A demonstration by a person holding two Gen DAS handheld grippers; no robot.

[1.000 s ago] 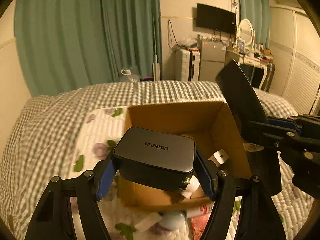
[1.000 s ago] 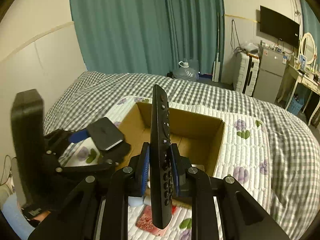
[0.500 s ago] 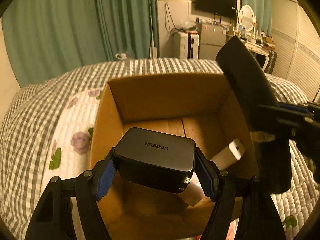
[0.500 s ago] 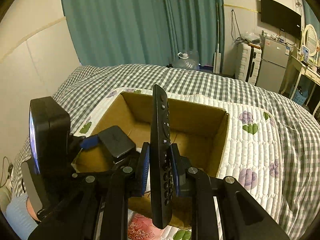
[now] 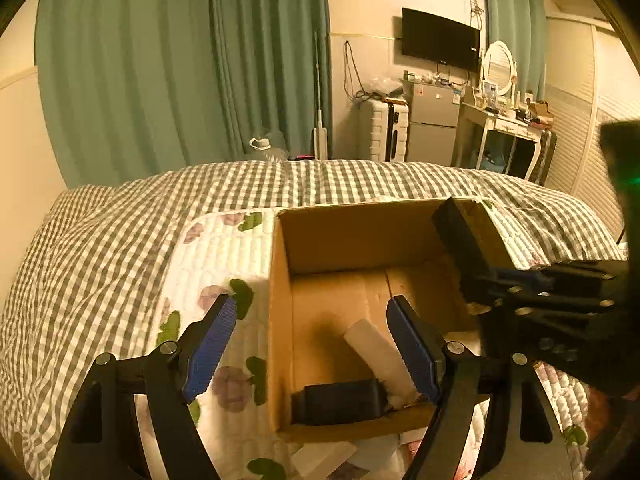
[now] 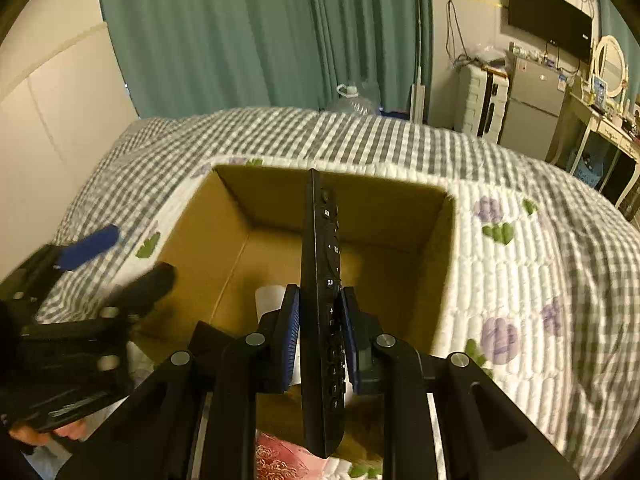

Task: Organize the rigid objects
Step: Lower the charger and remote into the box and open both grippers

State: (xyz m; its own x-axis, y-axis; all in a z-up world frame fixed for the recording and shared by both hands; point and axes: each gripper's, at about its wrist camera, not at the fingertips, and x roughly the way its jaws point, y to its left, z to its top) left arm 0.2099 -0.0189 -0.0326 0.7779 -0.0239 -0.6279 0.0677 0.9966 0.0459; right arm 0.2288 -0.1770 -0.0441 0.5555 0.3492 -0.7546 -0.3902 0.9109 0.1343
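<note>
An open cardboard box (image 5: 280, 280) sits on the bed. My left gripper (image 5: 312, 344) is open and empty above the box's near left corner. The black UGREEN charger (image 5: 340, 400) lies on the box floor by the near wall, beside a white block (image 5: 376, 348). My right gripper (image 6: 318, 312) is shut on a black remote (image 6: 322, 280), held on edge over the box (image 6: 436, 260). The remote's tip (image 5: 460, 232) also shows at the box's right wall in the left wrist view. The left gripper (image 6: 80, 280) shows blurred at the left in the right wrist view.
The bed has a grey checked cover (image 5: 100, 260) and a white floral quilt (image 6: 500, 280) under the box. Small white items (image 5: 320, 460) and a red packet (image 6: 280, 460) lie in front of the box. Green curtains, suitcase and fridge stand behind.
My left gripper has opened and dropped the charger into the box, then pulled back and up. My right gripper has moved the remote lower over the box.
</note>
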